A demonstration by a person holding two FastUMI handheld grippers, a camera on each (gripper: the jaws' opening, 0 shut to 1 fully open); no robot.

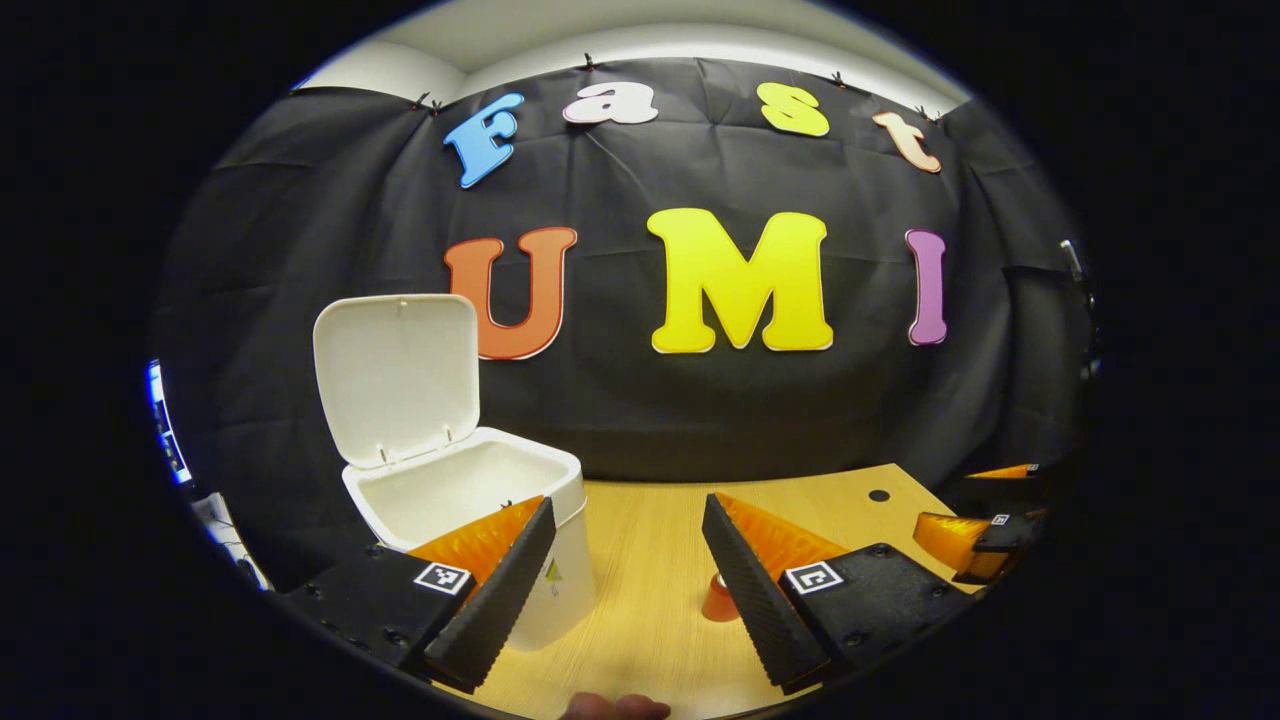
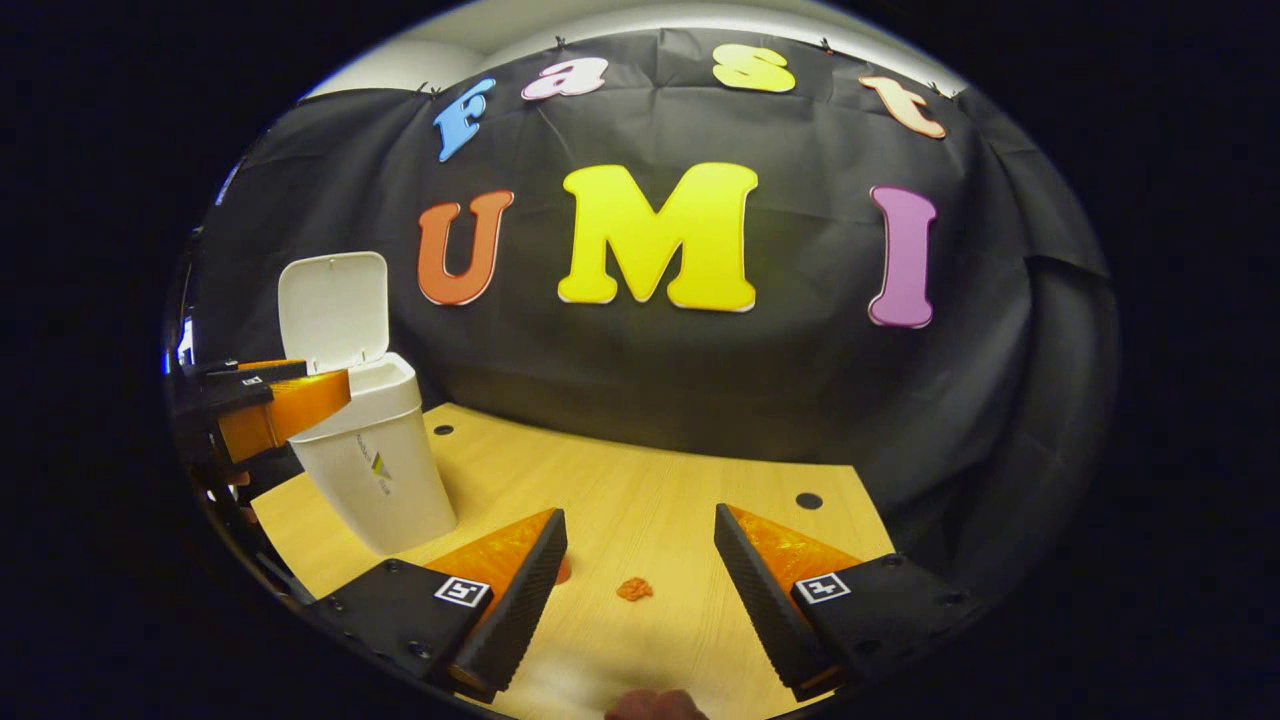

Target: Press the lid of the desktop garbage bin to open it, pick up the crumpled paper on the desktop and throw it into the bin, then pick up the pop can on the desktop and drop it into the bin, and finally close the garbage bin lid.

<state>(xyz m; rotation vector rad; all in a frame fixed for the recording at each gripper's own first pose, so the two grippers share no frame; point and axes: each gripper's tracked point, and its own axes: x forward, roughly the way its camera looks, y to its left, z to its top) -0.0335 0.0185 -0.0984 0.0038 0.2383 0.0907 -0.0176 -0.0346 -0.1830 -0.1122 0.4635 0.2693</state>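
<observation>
A: In the left gripper view, the left gripper [image 1: 625, 560] has its fingers wide apart, holding nothing. The bin [image 1: 470, 500] stands upright at near left, lid [image 1: 397, 378] raised. The can [image 1: 720, 598] stands upright, half hidden behind the right finger.

B: In the right gripper view, the right gripper [image 2: 640, 575] is spread too, the crumpled paper [image 2: 634, 589] lying between its fingers on the table [image 2: 640, 480]. The paper is small; a misaligned close could nudge it away.
</observation>
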